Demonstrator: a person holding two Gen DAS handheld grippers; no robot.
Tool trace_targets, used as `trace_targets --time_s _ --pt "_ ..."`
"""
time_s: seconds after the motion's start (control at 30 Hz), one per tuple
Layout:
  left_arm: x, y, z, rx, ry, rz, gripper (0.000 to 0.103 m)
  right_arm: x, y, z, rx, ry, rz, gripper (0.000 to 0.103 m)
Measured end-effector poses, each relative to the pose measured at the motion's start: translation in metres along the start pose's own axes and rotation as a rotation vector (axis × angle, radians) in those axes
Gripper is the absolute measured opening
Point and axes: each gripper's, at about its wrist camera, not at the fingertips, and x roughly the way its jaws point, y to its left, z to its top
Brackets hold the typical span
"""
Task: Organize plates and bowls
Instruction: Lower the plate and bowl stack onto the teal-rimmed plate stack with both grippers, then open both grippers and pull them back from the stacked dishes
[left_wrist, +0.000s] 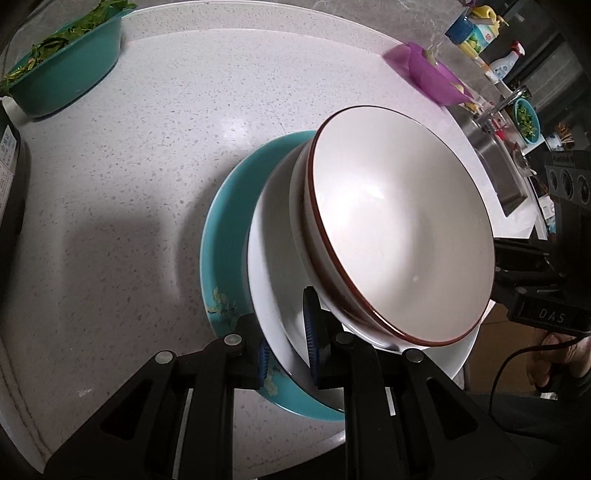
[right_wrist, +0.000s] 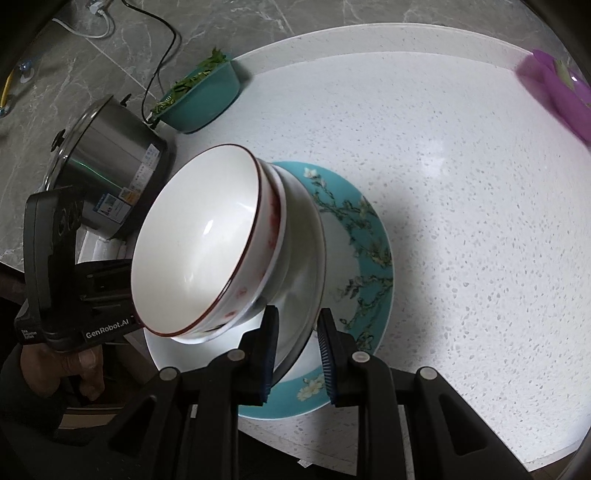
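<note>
steel pot (right_wrist: 110, 173), greens basin (left_wrist: 70, 70), purple scoop (left_wrist: 432, 74)

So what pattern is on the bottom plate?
Teal plate with white blossoms on branches; clearest in the right wrist view.

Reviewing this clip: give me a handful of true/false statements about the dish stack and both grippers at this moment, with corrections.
1. The red-rimmed white bowl sits at the top of the stack. True.
2. The teal floral plate is the lowest piece of the stack. True.
3. The left gripper is away from the stack. False: its fingers straddle the white plate rim.
4. The teal basin holds water only. False: it holds leafy greens.
5. The right gripper brackets the stack's edge. True.
</note>
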Motion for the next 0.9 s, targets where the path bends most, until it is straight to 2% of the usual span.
trace_targets --time_s 0.37,0.53,0.6,0.67,0.77,0.83,0.9 --pt "-0.002 0.001 -0.002 0.002 -0.027 0.009 0.014 0.007 0.002 -0.002 -0.004 -0.011 0.004 0.024" --pt "-0.005 0.001 -0.007 -0.009 -0.036 0.004 0.018 0.005 0.002 -0.005 0.004 -0.016 0.011 0.028" --pt "-0.008 0.004 -0.01 -0.015 -0.046 0.006 0.025 0.002 0.004 -0.007 0.007 -0.029 0.005 0.029" --pt "-0.014 0.006 -0.014 -0.024 -0.061 -0.005 0.027 -0.005 0.003 -0.01 0.026 -0.05 -0.003 0.033" --pt "-0.025 0.009 -0.018 -0.034 -0.068 -0.021 0.038 -0.018 0.0 -0.017 0.052 -0.084 -0.021 0.05" --pt "-0.038 0.007 -0.023 -0.032 -0.075 -0.032 0.054 -0.03 -0.002 -0.024 0.08 -0.108 -0.033 0.06" --pt "-0.053 0.003 -0.027 -0.02 -0.092 -0.023 0.083 -0.043 -0.004 -0.032 0.108 -0.142 -0.04 0.077"
